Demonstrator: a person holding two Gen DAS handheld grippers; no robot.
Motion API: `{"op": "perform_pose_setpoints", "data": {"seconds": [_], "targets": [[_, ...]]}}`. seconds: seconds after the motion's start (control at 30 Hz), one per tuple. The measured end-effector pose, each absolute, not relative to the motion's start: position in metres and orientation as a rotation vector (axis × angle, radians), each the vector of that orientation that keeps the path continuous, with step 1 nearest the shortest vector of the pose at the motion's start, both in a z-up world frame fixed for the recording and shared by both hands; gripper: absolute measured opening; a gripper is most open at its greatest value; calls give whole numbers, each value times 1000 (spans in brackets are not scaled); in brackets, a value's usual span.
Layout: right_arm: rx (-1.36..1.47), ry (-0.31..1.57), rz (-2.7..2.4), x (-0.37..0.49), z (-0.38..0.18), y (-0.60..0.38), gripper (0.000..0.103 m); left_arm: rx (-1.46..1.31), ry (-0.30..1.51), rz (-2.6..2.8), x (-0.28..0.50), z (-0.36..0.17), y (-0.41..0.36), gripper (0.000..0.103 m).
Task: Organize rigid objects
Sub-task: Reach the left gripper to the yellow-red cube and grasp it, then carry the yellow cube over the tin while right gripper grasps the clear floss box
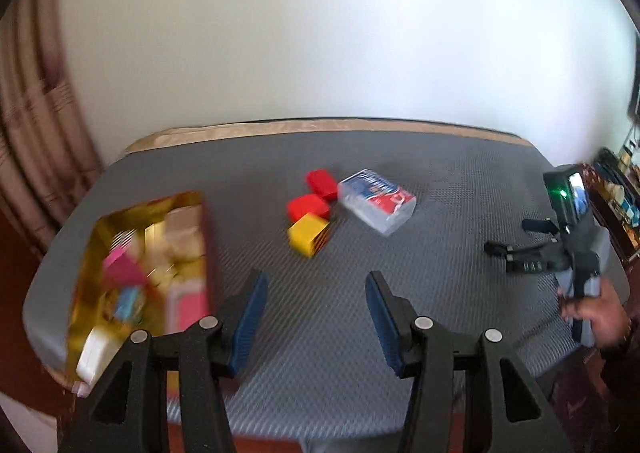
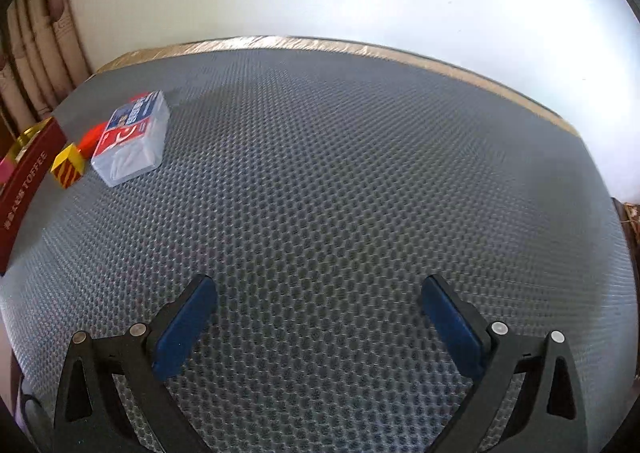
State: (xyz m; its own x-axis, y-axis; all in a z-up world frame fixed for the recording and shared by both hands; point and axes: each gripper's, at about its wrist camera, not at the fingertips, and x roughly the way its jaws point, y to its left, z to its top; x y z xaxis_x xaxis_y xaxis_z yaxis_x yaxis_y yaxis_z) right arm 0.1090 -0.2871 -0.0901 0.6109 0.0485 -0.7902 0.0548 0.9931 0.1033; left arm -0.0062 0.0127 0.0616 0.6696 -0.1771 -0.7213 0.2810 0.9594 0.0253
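A gold-lined box (image 1: 94,249) with maroon sides holds several small blocks at the table's left; it also shows in the right wrist view (image 2: 28,181). Two red blocks (image 1: 308,207) (image 1: 322,183), a yellow block (image 1: 306,233) and a clear plastic card case (image 1: 376,201) lie mid-table. The case (image 2: 132,141) and yellow block (image 2: 68,167) show at the left in the right wrist view. My left gripper (image 1: 316,285) is open and empty, hovering near the box's right side. My right gripper (image 2: 320,293) is open and empty over bare mat; it also shows in the left wrist view (image 1: 516,241).
A grey textured mat (image 2: 340,173) covers the table, with a tan edge at the back. A white wall stands behind. Curtains (image 1: 28,157) hang at the left. A shelf with clutter (image 1: 620,189) is at the far right.
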Motion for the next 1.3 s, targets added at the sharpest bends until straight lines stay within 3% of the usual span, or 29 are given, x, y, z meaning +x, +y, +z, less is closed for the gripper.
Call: {"op": "perform_pose_setpoints", "data": {"seconds": [0.3, 0.7, 0.8, 0.87, 0.9, 1.3], "targets": [[171, 889, 49, 112, -91, -289, 103, 232, 912, -323, 85, 10, -12, 52], [189, 880, 64, 108, -90, -302, 103, 219, 969, -294, 128, -25, -2, 52], [192, 879, 65, 108, -91, -303, 103, 136, 1062, -330, 138, -39, 4, 39], [192, 879, 64, 107, -91, -304, 103, 151, 1037, -330, 135, -39, 1, 37], [191, 879, 65, 108, -91, -304, 103, 152, 1033, -334, 133, -39, 0, 31], [184, 883, 67, 110, -89, -304, 103, 23, 951, -307, 63, -3, 3, 31]]}}
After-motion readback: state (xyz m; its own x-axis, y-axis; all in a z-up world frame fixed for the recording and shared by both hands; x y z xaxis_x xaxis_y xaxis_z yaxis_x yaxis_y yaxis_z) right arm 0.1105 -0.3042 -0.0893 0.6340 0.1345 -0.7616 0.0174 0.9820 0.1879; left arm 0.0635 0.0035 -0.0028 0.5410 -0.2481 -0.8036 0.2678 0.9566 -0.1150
